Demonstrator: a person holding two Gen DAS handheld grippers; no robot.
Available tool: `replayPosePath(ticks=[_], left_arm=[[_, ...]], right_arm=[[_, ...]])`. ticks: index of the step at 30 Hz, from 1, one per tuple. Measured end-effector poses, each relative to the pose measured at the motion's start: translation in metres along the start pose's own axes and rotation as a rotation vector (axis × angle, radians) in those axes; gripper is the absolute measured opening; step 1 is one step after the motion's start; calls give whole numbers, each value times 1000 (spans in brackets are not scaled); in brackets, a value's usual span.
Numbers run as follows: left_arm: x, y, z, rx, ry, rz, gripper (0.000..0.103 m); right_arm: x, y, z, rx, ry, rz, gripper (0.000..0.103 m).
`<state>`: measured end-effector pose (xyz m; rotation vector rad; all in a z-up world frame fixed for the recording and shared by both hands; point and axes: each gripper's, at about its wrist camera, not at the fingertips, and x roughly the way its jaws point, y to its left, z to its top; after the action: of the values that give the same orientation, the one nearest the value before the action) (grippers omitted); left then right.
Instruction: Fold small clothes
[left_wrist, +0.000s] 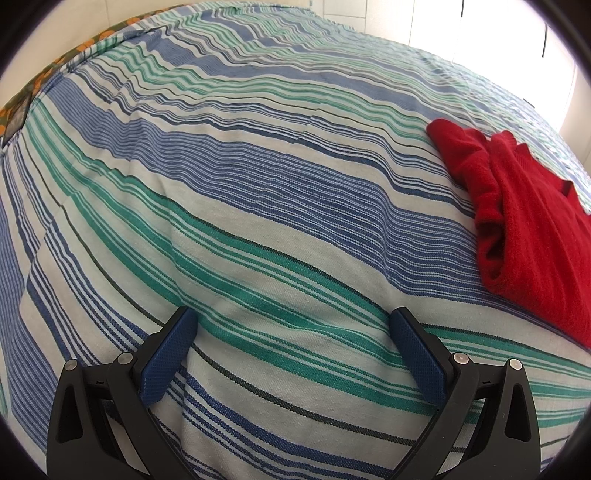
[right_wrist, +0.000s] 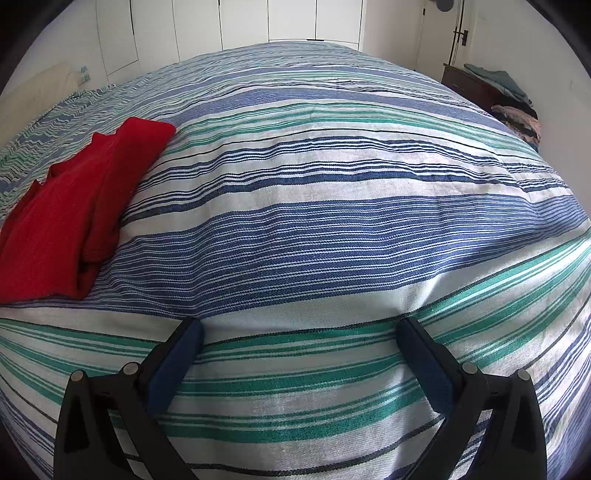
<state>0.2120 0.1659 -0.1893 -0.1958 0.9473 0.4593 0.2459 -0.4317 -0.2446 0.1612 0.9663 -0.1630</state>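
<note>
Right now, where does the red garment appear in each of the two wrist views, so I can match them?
Left wrist: the red garment lies at the right edge, on the striped bedspread, to the right of the open left gripper.
Right wrist: the same garment lies at the left edge, to the left of the open right gripper.
Shared landmark: the blue and green stripes of the bedspread.
</note>
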Motion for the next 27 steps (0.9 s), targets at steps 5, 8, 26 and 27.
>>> replayPosePath(ticks=[5,8,26,27], left_arm=[[0,1,-1,-2,-2,-2,103],[0,1,-1,-1,-1,-1,103],[-1,2,-1,-4,-4,-4,103],[-1,2,-1,-3,-3,-3,103]], right_arm=[[0,0,0,0,0,0,103],[0,0,0,0,0,0,103],[0,0,0,1,1,0,103],[0,0,0,1,1,0,103]])
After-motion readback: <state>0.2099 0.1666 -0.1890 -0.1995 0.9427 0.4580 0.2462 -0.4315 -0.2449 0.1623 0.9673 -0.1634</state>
